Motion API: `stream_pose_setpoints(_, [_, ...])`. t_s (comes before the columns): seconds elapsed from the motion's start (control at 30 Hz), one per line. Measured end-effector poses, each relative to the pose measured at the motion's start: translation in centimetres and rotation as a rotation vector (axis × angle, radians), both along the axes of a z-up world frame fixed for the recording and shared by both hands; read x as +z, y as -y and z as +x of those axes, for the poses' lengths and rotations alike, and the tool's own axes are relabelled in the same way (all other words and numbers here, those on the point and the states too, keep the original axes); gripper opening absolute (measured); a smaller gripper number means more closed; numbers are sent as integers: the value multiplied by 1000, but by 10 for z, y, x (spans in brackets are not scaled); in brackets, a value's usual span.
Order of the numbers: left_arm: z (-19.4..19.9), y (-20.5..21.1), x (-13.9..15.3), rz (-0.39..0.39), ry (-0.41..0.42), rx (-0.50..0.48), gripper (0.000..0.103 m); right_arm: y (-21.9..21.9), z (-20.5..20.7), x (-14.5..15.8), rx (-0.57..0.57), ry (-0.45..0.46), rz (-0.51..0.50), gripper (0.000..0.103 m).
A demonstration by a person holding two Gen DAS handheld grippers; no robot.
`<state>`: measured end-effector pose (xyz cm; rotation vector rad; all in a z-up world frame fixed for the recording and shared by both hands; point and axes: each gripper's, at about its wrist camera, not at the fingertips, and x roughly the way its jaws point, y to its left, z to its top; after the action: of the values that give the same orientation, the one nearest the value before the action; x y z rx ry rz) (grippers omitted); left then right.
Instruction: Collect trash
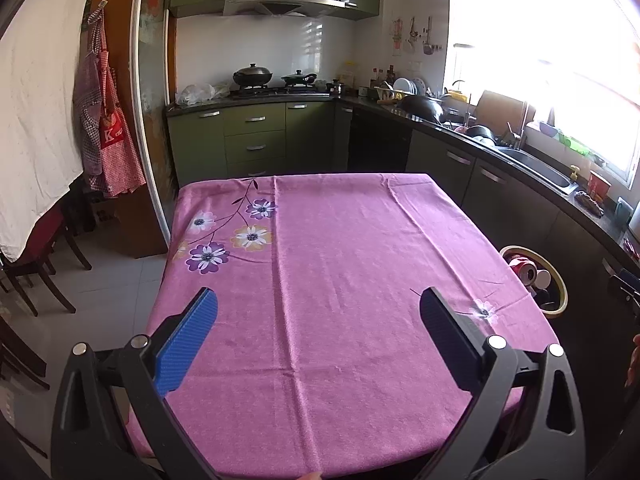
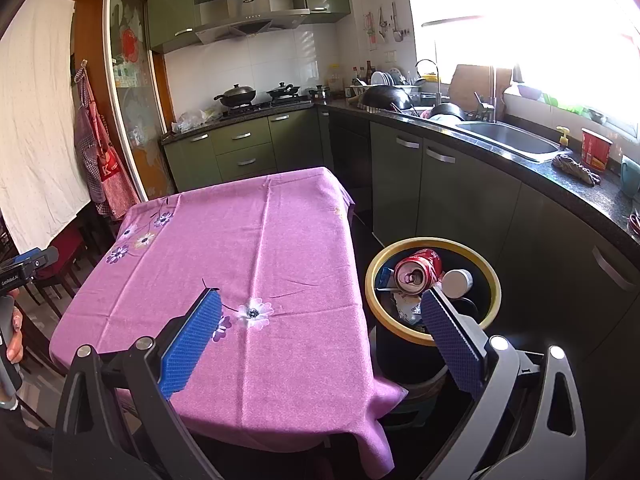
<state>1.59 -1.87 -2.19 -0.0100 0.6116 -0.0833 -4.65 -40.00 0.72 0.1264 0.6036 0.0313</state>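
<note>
A black trash bin with a yellow rim (image 2: 494, 276) stands on the floor at the table's right side. Inside it lie a crushed red soda can (image 2: 418, 270), a white cup (image 2: 457, 282) and crumpled paper. The bin's rim also shows in the left wrist view (image 1: 562, 280). My right gripper (image 2: 320, 308) is open and empty, above the table's right edge beside the bin. My left gripper (image 1: 318, 304) is open and empty over the table with the pink flowered cloth (image 1: 340, 260), which carries no loose items.
Kitchen counter with sink (image 2: 508, 138) and dishes runs along the right wall. Green cabinets and a stove with pots (image 1: 272, 80) stand behind the table. Dark chairs (image 1: 36, 256) and hanging aprons (image 1: 104, 120) are at the left. A red cup (image 2: 596, 148) sits on the counter.
</note>
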Motion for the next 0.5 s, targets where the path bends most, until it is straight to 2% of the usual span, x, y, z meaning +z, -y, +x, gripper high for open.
stream_pose_setpoints(0.5, [2, 4, -1, 7, -14, -12, 96, 1, 1, -2, -1, -2, 1, 98])
